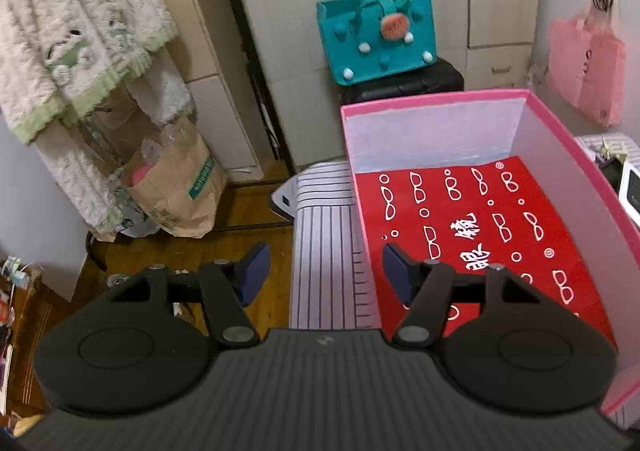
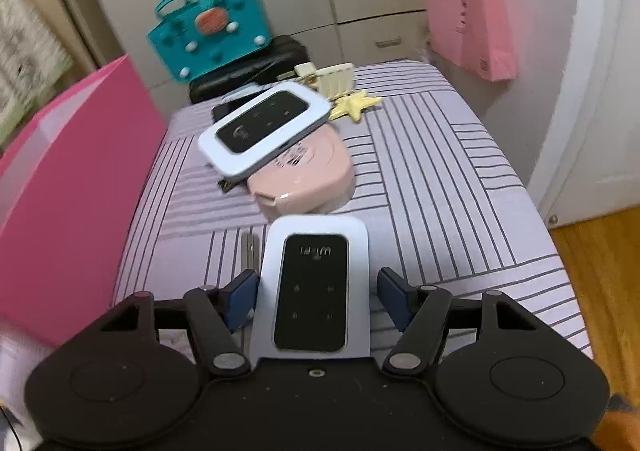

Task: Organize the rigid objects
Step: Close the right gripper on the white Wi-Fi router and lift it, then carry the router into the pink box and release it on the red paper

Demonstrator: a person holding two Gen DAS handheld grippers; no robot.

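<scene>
In the left wrist view my left gripper (image 1: 324, 271) is open and empty, over the near left edge of a pink box (image 1: 580, 155) with a red printed floor (image 1: 480, 235). In the right wrist view my right gripper (image 2: 318, 295) is open, its blue pads (image 2: 242, 297) on either side of a white Wi-Fi device (image 2: 316, 283) lying on the striped surface (image 2: 440, 179); the left pad is close to it, the right pad apart. A second white device (image 2: 264, 129) leans tilted on a pink case (image 2: 308, 175). The box's pink outer wall (image 2: 72, 179) stands at left.
A yellow star (image 2: 356, 105), cream clips (image 2: 332, 77) and a dark flat item (image 2: 228, 107) lie behind the case. Keys (image 2: 249, 247) lie by the left pad. A teal felt bag (image 1: 380, 35) sits on a black case (image 1: 404, 85). Pink bags (image 2: 468, 23) hang on the wall.
</scene>
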